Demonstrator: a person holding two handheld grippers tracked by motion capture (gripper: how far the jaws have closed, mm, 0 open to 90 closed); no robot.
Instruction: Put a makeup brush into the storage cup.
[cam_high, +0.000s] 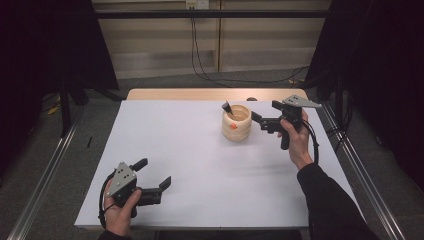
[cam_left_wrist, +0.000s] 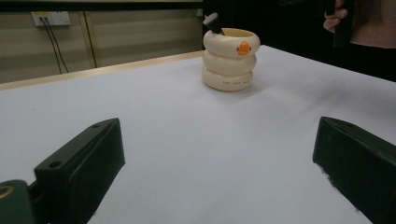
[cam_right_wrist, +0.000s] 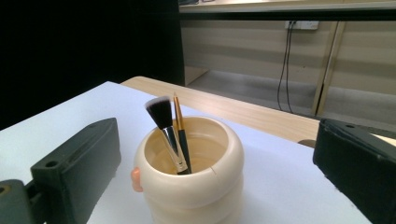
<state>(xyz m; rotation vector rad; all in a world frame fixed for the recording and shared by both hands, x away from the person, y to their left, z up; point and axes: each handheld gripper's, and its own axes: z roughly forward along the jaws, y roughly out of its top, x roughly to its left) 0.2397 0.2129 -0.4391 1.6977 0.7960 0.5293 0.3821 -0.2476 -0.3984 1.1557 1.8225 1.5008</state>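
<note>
The right hand-held gripper (cam_high: 256, 118), jaws apart, sits just right of the cup (cam_high: 236, 122), whose brushes (cam_right_wrist: 168, 133) stand near-upright, leaning left.

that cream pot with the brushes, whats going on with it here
A person holds a pair of tongs in each hand at a white table. The right tongs are open and sit right beside the cream ringed pot, not gripping it. In the pot stand a fluffy makeup brush and a thin gold-tipped brush, both leaning. The left tongs are open too, near the person's edge, well away from the pot.
</note>
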